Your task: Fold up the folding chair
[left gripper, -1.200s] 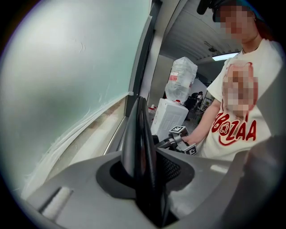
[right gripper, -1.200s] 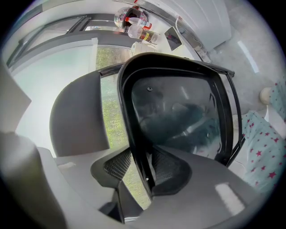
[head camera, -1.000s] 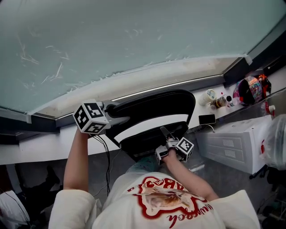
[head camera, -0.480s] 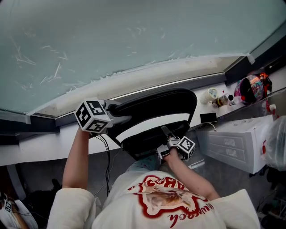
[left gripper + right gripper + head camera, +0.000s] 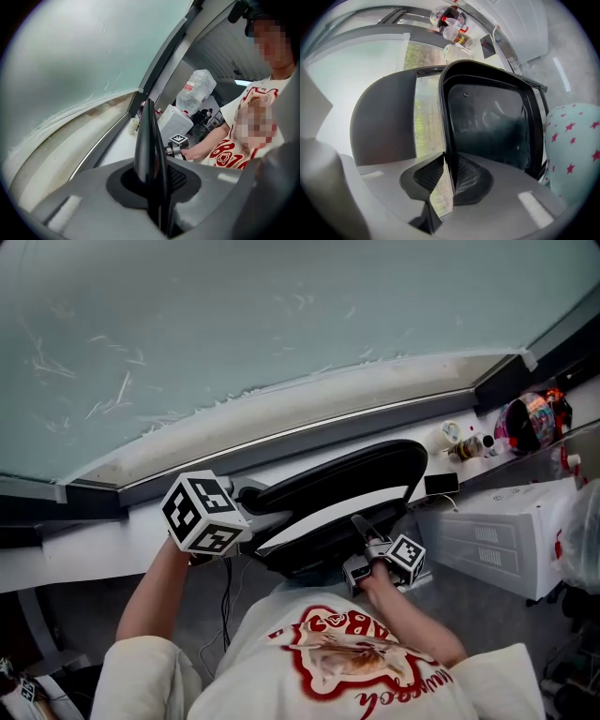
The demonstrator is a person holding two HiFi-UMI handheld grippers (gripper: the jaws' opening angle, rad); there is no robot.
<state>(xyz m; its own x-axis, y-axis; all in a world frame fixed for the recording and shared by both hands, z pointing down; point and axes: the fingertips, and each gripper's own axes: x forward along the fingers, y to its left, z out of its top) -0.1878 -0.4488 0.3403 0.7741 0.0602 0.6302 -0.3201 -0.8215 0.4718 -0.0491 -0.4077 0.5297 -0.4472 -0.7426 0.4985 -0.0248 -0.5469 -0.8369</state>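
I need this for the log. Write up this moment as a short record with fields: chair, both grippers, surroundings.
chair: black folding chair, standing against the white ledge under the window; a gap shows between back and seat, so it is not yet folded flat
left: left gripper shut on the edge of the chair's back
right: right gripper shut on the thin front edge of the seat
surroundings: bottles on the ledge at the right; white box beside the chair
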